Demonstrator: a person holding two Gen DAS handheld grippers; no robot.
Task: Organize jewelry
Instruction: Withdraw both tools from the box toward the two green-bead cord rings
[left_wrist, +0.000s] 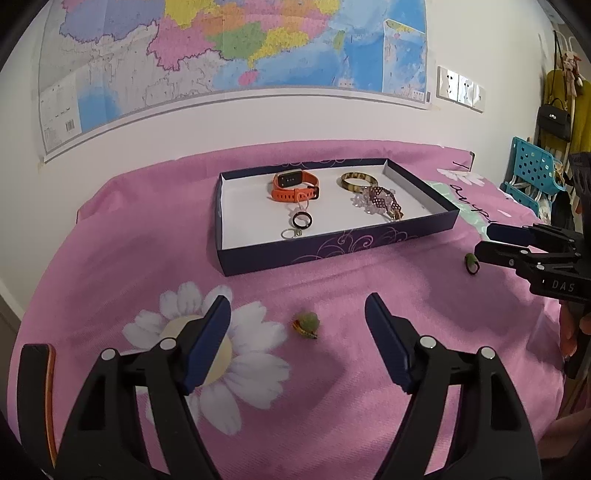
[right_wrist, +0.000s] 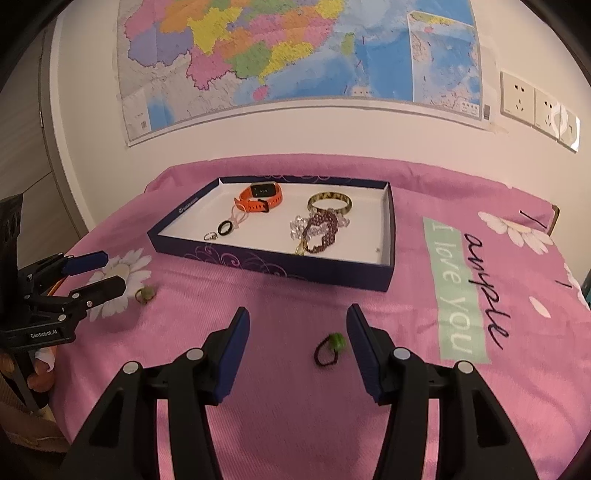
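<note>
Both grippers open, nothing gripped. Left gripper (left_wrist: 297, 325) straddles small green-stone ring with gold band (left_wrist: 306, 325); right gripper (right_wrist: 295, 332) straddles green bead on a dark loop (right_wrist: 330, 348), bead just beside one pad. Shallow navy cardboard tray (left_wrist: 332, 251) already holds the rest. Risk: pads snag the soft pink flowered cloth (left_wrist: 147, 221), or tiny pieces slip out. Wall map (right_wrist: 295, 55) behind.

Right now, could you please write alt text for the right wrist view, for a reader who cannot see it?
The open right gripper hovers over a pink cloth, a small green-beaded ring lying between its fingers. Behind it, a dark box holds an orange watch and bracelets.
</note>
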